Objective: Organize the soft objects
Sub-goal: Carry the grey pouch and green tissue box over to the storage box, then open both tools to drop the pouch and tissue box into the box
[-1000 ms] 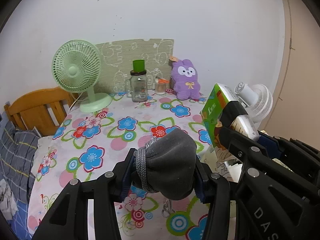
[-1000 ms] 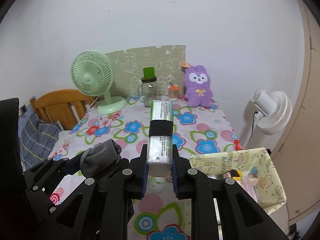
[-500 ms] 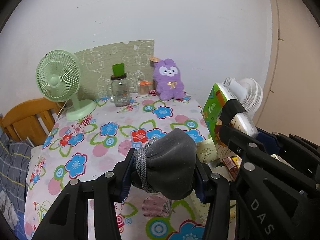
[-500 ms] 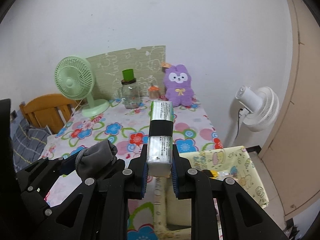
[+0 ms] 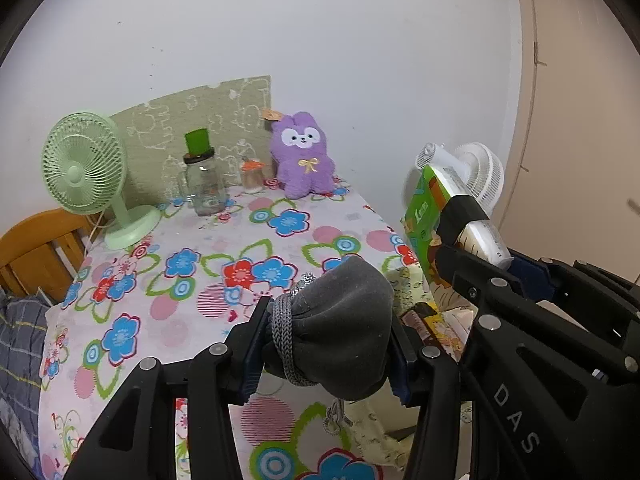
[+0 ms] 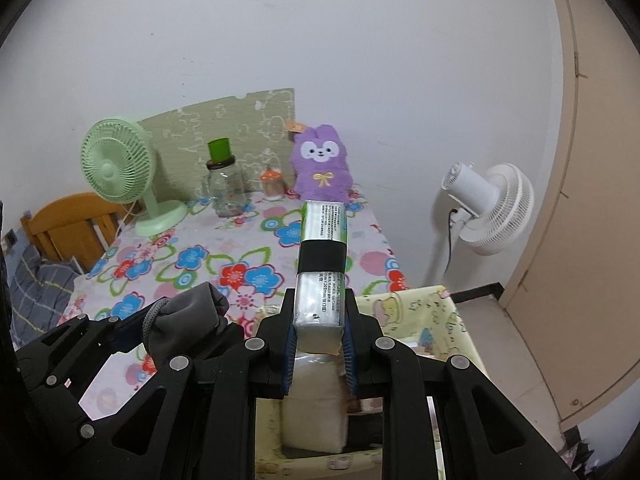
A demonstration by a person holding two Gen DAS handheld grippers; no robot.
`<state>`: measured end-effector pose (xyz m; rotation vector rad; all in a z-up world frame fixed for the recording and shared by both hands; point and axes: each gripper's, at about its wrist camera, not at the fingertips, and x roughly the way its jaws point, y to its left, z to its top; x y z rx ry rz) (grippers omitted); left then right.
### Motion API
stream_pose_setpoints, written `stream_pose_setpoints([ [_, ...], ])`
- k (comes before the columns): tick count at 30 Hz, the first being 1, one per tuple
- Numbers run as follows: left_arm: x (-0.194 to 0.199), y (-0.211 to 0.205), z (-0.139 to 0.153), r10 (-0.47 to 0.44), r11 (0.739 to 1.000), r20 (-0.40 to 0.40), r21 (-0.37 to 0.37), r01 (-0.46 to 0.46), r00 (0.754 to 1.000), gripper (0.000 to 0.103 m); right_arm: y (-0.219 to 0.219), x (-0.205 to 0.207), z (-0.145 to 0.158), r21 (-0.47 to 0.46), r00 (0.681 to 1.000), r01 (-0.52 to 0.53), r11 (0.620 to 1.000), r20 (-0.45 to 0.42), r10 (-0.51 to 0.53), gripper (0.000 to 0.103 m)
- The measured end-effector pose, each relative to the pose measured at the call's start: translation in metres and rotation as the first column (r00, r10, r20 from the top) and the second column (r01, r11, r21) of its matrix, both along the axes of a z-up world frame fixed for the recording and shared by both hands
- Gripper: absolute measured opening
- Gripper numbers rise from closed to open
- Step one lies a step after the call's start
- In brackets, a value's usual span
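Note:
My left gripper (image 5: 326, 344) is shut on a grey fabric pouch (image 5: 340, 320) with a knitted cord, held above the table's right edge; the pouch also shows in the right wrist view (image 6: 188, 320). My right gripper (image 6: 318, 340) is shut on a green and silver tissue pack (image 6: 322, 256) with a black band, held above a yellow cartoon-print fabric bin (image 6: 420, 304). The pack also shows in the left wrist view (image 5: 436, 216), right of the pouch. A white pack (image 6: 314, 408) lies in the bin below. A purple plush bunny (image 5: 303, 156) sits at the table's back.
The table has a flowered cloth (image 5: 180, 264). At its back stand a green desk fan (image 5: 86, 172), a glass jar with a green lid (image 5: 204, 184) and a small orange-lidded jar (image 5: 252, 176). A white floor fan (image 6: 492, 204) stands right; a wooden headboard (image 6: 68, 228) stands left.
Both grippers have moved right and back from the table with their loads still held. The yellow bin has come under the right gripper.

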<state>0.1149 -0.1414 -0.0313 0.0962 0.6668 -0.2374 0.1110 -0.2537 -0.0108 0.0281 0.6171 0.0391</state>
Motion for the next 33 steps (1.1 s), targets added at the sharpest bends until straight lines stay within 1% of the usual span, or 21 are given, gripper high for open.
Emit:
stream_pose_setpoints([
  [6,0.006,-0.015,-0.010,-0.029,1.000,-0.022,0.005,0.029,0.999,0.052,-0.016,0.004,-0.009,-0.003,0.999,0.032,0.999,-0.018,-0.032,0.023],
  [19,0.025,-0.044,-0.039,-0.081,0.997,-0.106,0.010,0.083,0.991,0.054,-0.047,0.020,-0.037,0.006,0.993,0.078,0.997,-0.088,-0.077,0.023],
  [22,0.029,-0.050,-0.045,-0.082,0.996,-0.116,0.023,0.085,0.990,0.059,-0.051,0.022,-0.044,0.012,0.990,0.090,0.996,-0.108,-0.088,0.023],
  [24,0.031,-0.053,-0.048,-0.084,0.996,-0.120,0.028,0.088,0.989,0.068,-0.055,0.024,-0.049,0.019,0.989,0.094,0.995,-0.119,-0.091,0.023],
  [27,0.034,-0.057,-0.051,-0.087,0.995,-0.129,0.031,0.092,0.988,0.076,-0.059,0.027,-0.053,0.027,0.987,0.097,0.995,-0.129,-0.092,0.023],
  [33,0.036,-0.060,-0.054,-0.090,0.994,-0.146,0.049,0.098,0.985,0.079,-0.062,0.032,-0.059,0.041,0.986,0.086,0.995,-0.145,-0.079,0.023],
])
